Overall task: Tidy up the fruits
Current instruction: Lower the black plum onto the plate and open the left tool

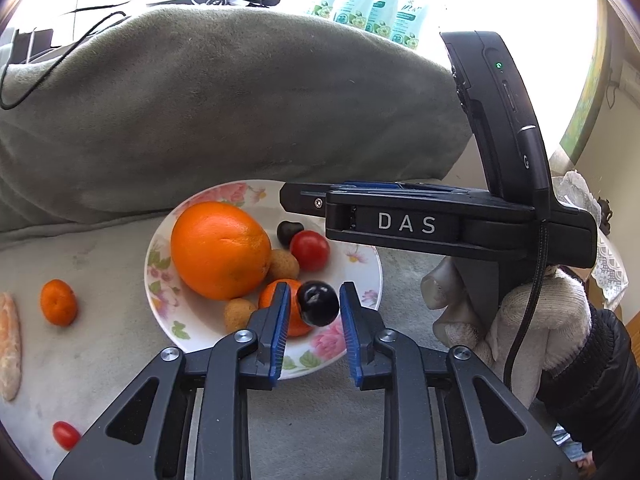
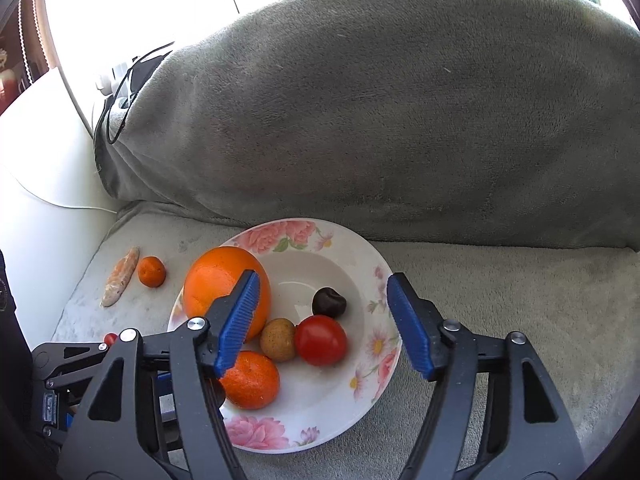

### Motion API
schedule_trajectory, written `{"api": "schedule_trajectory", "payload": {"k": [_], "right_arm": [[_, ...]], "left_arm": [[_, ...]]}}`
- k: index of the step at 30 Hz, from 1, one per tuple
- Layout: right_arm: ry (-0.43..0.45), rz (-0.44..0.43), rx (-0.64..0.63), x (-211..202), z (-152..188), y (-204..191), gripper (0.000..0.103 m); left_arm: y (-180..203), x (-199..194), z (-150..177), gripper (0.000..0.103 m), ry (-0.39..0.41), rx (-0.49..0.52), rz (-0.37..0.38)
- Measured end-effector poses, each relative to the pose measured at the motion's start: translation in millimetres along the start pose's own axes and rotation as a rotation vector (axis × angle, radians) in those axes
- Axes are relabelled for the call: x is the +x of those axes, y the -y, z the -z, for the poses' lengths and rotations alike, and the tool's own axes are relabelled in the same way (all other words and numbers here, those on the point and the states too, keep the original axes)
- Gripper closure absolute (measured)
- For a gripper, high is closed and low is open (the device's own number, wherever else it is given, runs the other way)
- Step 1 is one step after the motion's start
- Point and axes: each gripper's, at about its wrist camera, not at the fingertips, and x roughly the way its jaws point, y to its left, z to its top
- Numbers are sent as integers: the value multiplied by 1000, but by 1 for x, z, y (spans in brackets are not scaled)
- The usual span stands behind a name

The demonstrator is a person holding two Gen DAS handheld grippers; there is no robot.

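Note:
A floral plate (image 1: 362,280) on the grey seat holds a large orange (image 1: 220,250), a mandarin (image 2: 250,380), a red tomato (image 1: 310,250), a dark cherry (image 1: 289,232) and two brown longans (image 1: 283,266). Over the plate's near side, my left gripper (image 1: 316,287) has a second dark cherry (image 1: 318,306) between its blue pads. A sliver of gap shows on the cherry's left, so the pads do not clamp it. My right gripper (image 2: 322,282) stands open above the plate with nothing between its fingers. In the left wrist view a gloved hand (image 1: 532,320) holds it at the right.
Left of the plate on the seat lie a small mandarin (image 1: 58,302), a peeled citrus segment (image 1: 10,352) and a cherry tomato (image 1: 66,435). A big grey cushion (image 2: 380,112) rises right behind the plate. The white sofa arm (image 2: 40,184) is at the left and cables trail over the cushion.

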Motion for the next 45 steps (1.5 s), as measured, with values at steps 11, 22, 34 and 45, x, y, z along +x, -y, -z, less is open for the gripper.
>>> {"api": "schedule_trajectory", "payload": {"k": [11, 22, 34, 45], "right_arm": [[31, 21, 0, -8, -2, -5, 13], [43, 26, 3, -14, -2, -6, 5], [48, 25, -33, -23, -3, -25, 5], [50, 4, -49, -27, -5, -47, 5]], "left_arm": [[2, -10, 1, 39, 23, -11, -12], [0, -13, 1, 34, 34, -2, -28], [-8, -23, 4, 34, 64, -30, -33], [-21, -40, 9, 34, 94, -45, -45]]}}
